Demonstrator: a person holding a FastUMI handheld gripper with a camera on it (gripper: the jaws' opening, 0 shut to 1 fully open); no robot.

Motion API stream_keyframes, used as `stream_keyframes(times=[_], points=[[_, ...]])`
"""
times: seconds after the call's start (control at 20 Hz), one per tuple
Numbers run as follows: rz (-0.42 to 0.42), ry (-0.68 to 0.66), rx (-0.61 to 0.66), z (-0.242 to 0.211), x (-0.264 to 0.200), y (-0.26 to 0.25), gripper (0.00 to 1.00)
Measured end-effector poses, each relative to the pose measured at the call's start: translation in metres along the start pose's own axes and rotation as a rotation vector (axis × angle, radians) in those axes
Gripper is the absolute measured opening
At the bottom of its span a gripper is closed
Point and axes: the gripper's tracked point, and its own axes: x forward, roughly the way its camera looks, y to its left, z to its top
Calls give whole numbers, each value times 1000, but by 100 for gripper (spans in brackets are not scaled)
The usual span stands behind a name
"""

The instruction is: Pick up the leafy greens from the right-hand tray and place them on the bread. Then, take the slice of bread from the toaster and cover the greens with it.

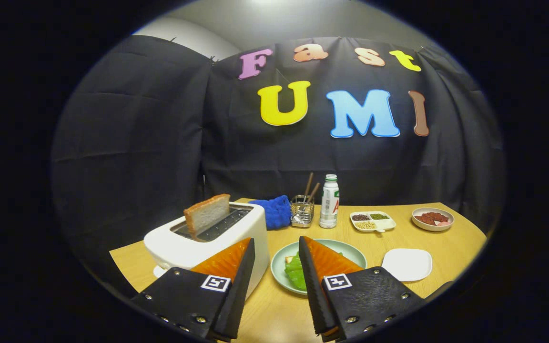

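Observation:
My gripper (277, 243) is open, held above the wooden table with nothing between its fingers. A white toaster (198, 243) stands beyond the left finger, with a slice of bread (207, 213) sticking up out of its slot. A pale green plate (281, 259) lies just ahead, partly hidden behind the right finger. On it lie leafy greens (296, 272), with a sliver of something pale, perhaps bread, at their edge. An empty white tray (407, 264) lies to the right of the plate.
At the back of the table (265, 309) stand a blue cloth (274, 211), a wire holder with sticks (302, 209), a white bottle (329, 201), a divided dish of beans (372, 220) and a bowl of reddish food (432, 218).

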Motion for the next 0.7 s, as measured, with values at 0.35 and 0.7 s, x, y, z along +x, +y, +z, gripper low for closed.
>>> stream_keyframes(times=[0.35,0.7], points=[[130,-5,21,13,6,59,57],[168,37,31,15,28,98,57]])
